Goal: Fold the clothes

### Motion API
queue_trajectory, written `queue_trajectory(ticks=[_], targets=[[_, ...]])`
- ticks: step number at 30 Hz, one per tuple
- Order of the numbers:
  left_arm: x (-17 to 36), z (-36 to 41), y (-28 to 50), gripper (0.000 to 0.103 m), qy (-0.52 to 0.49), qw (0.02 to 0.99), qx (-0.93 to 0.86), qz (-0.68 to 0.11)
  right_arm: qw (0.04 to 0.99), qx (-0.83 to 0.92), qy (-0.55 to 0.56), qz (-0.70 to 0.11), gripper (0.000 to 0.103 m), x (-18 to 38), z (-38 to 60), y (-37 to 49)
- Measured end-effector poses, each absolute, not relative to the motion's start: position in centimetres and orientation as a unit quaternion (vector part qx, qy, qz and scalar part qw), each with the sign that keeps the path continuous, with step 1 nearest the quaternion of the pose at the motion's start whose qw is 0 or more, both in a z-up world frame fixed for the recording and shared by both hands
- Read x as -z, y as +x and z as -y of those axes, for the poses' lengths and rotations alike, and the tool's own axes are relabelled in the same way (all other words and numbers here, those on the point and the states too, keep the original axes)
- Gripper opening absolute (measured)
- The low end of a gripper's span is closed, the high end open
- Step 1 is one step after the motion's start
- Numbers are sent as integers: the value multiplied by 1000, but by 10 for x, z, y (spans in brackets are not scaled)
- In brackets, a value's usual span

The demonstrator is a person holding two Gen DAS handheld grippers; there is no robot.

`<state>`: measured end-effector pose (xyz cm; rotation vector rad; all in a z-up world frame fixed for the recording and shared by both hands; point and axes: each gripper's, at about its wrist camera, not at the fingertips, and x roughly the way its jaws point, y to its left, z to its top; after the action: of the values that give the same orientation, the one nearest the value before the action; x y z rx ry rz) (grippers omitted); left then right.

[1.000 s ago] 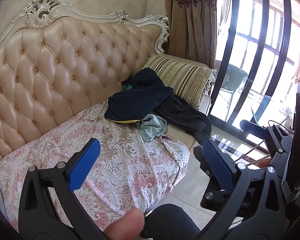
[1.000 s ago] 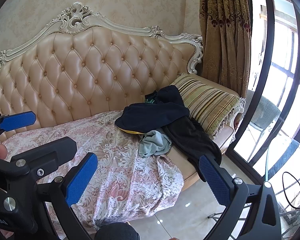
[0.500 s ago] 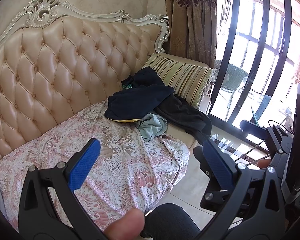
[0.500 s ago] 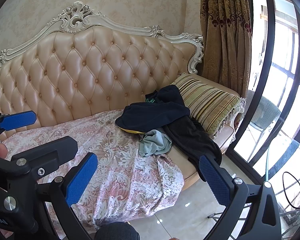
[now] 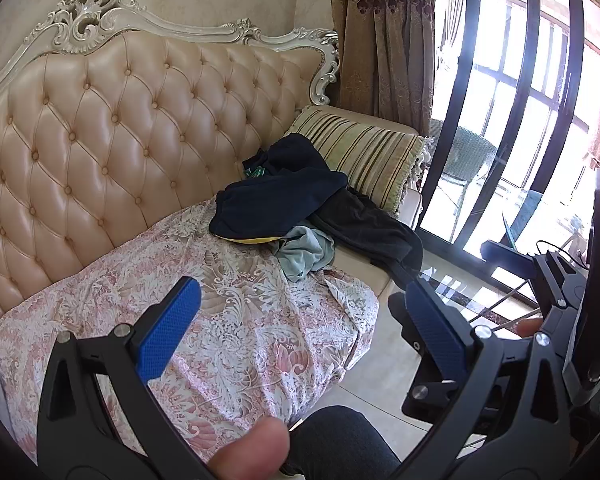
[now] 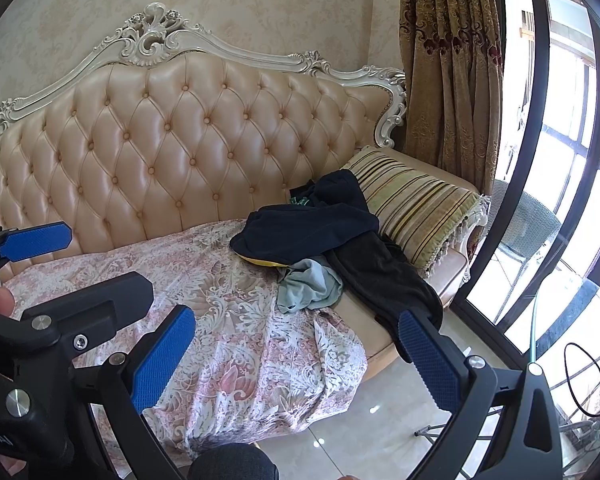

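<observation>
A heap of clothes (image 5: 296,212), with a navy garment (image 6: 304,232) on top, a light blue-green piece (image 6: 310,284) and a black one (image 6: 384,276), lies on the tufted sofa (image 5: 100,148) against a striped cushion (image 5: 364,156), beside a floral cover (image 5: 236,320). The left gripper (image 5: 300,324) and right gripper (image 6: 296,352) hang well short of the heap, both spread wide and holding nothing.

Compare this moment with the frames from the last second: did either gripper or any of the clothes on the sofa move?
Nothing visibly changed. The left gripper and right gripper are open and empty as before, held short of the sofa. The pile, a navy garment, black garment and pale teal garment, lies untouched by the striped cushion on the floral cover.
</observation>
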<state>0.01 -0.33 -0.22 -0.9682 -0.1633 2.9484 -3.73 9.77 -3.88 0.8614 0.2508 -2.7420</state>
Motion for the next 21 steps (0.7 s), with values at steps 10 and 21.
queue_trajectory(ticks=[10, 21], targets=[[14, 15, -7, 103, -333, 39, -939, 82, 129, 941, 303, -80, 103, 44, -102, -40], [141, 127, -113, 103, -413, 121, -835, 343, 118, 896, 423, 62, 103, 160, -167, -110]])
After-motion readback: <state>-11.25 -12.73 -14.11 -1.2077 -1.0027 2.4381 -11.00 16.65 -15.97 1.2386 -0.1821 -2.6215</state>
